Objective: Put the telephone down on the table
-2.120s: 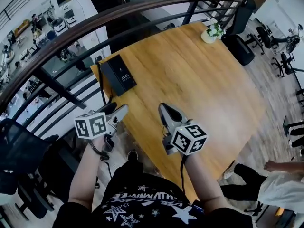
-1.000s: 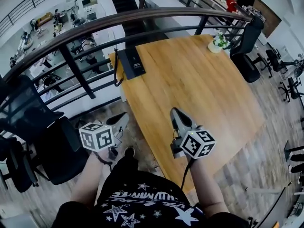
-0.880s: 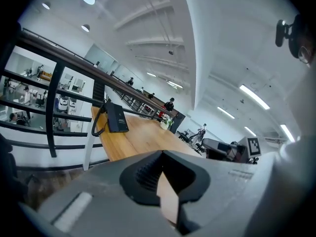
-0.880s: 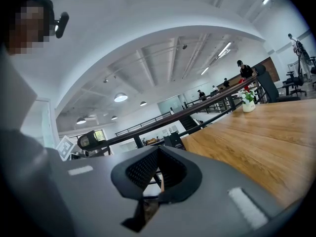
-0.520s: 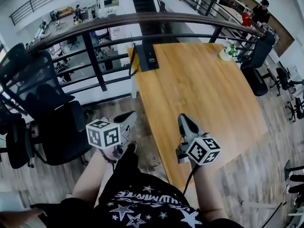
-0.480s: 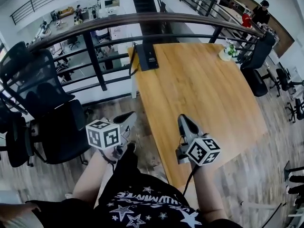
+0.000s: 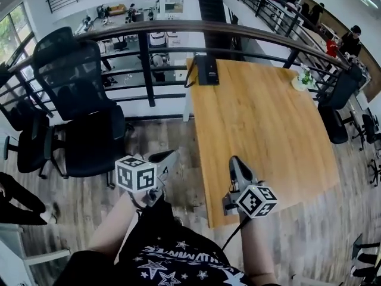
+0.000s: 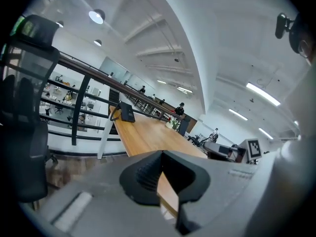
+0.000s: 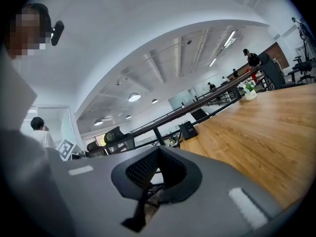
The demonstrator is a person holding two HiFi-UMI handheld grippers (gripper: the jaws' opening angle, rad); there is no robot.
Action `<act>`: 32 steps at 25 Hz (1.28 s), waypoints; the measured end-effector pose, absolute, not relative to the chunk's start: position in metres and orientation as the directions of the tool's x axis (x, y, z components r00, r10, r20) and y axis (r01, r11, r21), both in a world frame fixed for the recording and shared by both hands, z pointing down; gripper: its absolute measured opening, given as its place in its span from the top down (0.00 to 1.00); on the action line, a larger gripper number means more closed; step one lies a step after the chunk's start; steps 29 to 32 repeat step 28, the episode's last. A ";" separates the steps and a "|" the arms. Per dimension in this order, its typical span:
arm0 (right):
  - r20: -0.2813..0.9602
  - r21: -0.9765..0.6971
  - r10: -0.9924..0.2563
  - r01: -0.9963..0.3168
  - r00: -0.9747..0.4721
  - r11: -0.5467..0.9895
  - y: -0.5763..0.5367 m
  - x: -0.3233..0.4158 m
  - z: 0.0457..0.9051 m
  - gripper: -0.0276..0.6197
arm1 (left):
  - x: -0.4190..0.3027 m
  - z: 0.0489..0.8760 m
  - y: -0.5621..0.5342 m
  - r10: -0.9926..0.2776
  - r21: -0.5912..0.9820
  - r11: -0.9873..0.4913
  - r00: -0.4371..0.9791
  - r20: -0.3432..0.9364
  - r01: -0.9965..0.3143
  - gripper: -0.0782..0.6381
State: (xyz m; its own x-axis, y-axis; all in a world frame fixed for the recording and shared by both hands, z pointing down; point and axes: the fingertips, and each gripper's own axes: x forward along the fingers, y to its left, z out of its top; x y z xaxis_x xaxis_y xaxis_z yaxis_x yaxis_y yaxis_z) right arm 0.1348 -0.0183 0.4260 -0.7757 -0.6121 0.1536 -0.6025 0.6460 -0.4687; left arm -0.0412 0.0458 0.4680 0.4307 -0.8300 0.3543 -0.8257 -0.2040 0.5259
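Observation:
The black telephone (image 7: 207, 70) sits on the far left corner of the wooden table (image 7: 268, 124), with its cord hanging off the edge. My left gripper (image 7: 171, 158) is shut and empty, held over the wood floor left of the table's near edge. My right gripper (image 7: 233, 161) is also shut and empty, above the table's near left corner. Both are far from the phone. In the left gripper view the telephone (image 8: 127, 112) shows small beyond the shut left gripper (image 8: 162, 155). In the right gripper view the telephone (image 9: 188, 130) lies past the shut right gripper (image 9: 158, 150).
A dark railing (image 7: 178, 27) runs behind the table. Two black office chairs (image 7: 83, 106) stand on the floor at left. A small potted plant (image 7: 303, 79) sits on the far right corner, with another chair (image 7: 334, 121) beside the table. A person's legs (image 7: 21, 198) show at far left.
The person has shifted left and back: table and telephone slid right in the head view, and the chairs came in at left. Both grippers stayed shut and empty.

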 end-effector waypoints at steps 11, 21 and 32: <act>0.155 -0.472 -0.503 -0.511 -0.850 0.718 0.019 0.102 0.434 0.96 | -0.065 0.475 0.097 -0.861 0.538 -0.100 0.344 0.375 -0.837 0.89; 0.168 -0.467 -0.508 -0.522 -0.845 0.714 0.077 0.092 0.436 0.96 | -0.071 0.486 0.161 -0.849 0.557 -0.083 0.351 0.395 -0.826 0.89; 0.139 -0.442 -0.536 -0.536 -0.833 0.719 0.127 0.100 0.417 0.96 | -0.064 0.469 0.208 -0.855 0.542 -0.128 0.370 0.364 -0.830 0.89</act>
